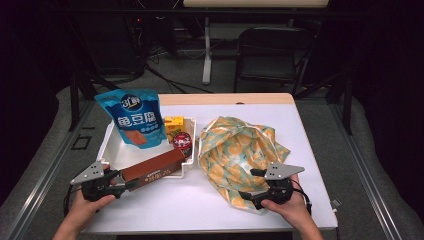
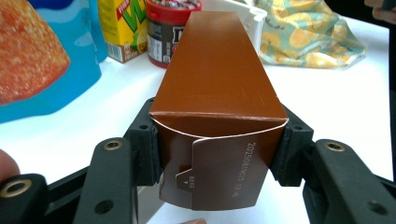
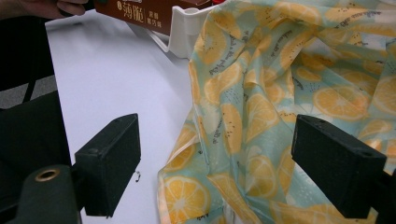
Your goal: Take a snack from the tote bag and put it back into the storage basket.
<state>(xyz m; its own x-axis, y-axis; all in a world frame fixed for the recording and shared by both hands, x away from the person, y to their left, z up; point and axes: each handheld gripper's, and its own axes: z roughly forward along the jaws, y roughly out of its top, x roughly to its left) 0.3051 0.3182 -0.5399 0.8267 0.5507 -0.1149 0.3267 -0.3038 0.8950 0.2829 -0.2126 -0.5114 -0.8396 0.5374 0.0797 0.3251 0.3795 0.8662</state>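
Lab or test room: dark surround, white table (image 1: 150, 205), folding chair (image 1: 272, 52), floor cables (image 1: 165, 75).

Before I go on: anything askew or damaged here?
The long brown cardboard box, clamped in the left claw, has its end flap popped open and bowed. It lies tilted across the white tray's rim.

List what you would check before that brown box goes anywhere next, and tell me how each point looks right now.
1. Left claw clamped on the brown box: ok, pads press both sides.
2. Box end closed: not ok, the end flap bulges loose.
3. Box out of the white tray: not ok, its far end lies over the rim.
4. Right claw free: ok, open, fabric between its jaws.
5. Orange-print bag mouth open: cannot tell, it lies crumpled.
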